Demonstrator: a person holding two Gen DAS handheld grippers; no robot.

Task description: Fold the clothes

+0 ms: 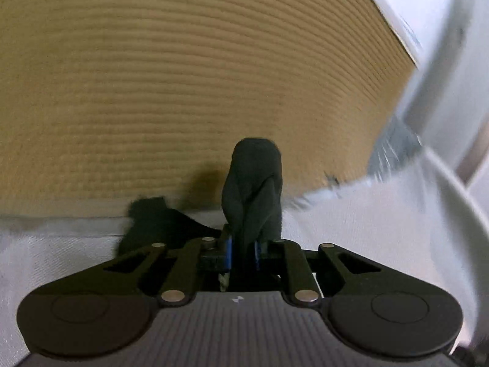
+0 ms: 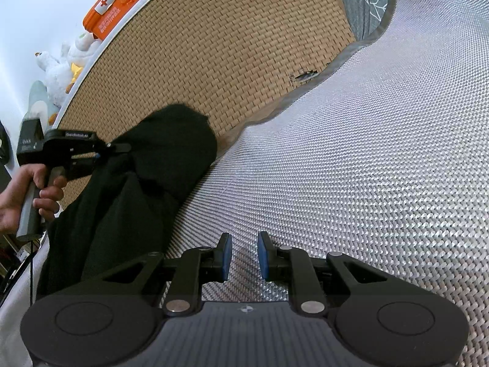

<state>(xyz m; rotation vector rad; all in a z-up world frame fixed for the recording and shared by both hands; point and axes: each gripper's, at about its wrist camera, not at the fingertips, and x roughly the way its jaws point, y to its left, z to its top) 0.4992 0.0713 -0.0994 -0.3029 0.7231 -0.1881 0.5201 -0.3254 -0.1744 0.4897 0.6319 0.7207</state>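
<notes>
Nearest me, my left gripper (image 1: 243, 246) pinches a bunched fold of the black garment (image 2: 128, 189), whose length runs from it back toward my empty, narrowly parted right gripper (image 2: 243, 255), over silver woven cloth (image 2: 366, 168) edging the tan mat (image 2: 214, 55), orange box (image 2: 114, 4) beyond.

- Left wrist view sits low and close over the black garment (image 1: 253, 183), facing the woven mat (image 1: 183, 76).
- Right wrist view looks from farther back toward the same garment (image 2: 137, 183) and mat (image 2: 214, 46).

Garment (image 2: 137, 183) across mat (image 2: 214, 46) and cloth (image 2: 366, 168) edge.
</notes>
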